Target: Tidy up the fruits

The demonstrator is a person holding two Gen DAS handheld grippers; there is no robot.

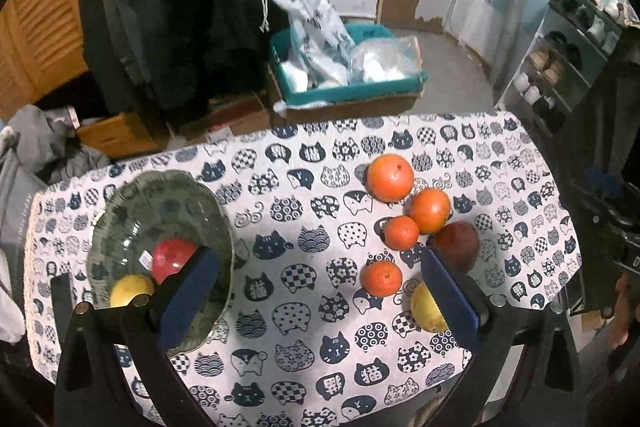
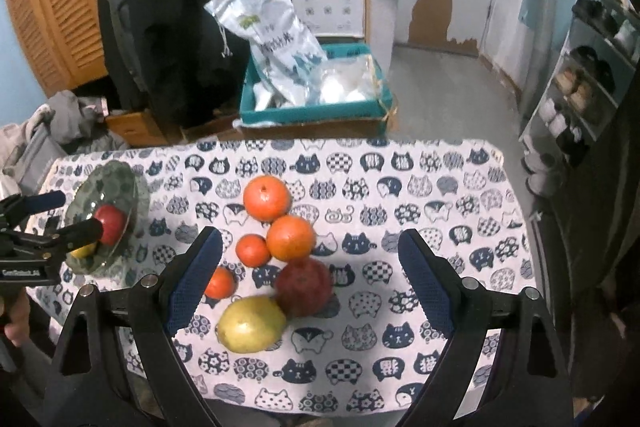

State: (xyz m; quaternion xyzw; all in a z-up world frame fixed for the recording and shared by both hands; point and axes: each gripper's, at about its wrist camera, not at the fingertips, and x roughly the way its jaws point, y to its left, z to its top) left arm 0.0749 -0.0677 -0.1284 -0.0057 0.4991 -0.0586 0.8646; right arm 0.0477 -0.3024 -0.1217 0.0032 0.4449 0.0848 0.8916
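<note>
Cat-print cloth covered the tabletop [image 2: 440,187], with a teal box and a shoe rack on the floor behind it. At about 9 o'clock on the cloth stood a green glass bowl [image 1: 132,203] already holding a red apple [image 1: 172,257] and a yellow fruit [image 1: 128,289]. The left claw [image 1: 320,279] hung over the cloth just beside the bowl, its jaws spread wide and holding nothing.

At about 3 o'clock in the left view lay the loose fruits, close together: a large orange [image 2: 267,198], a second orange [image 2: 291,238], two small tangerines [image 2: 253,250] [image 2: 219,282], a dark red apple [image 2: 305,287] and a yellow pear [image 2: 250,323]. The right claw [image 2: 310,279] hovered above this cluster, also released and empty, with the dark red apple and the pear roughly between its fingers.

The step in hand was probably picking one fruit. To do it well, the person should centre one fruit only, lower straight, and close gently, because the apple touched the pear and could roll away.
</note>
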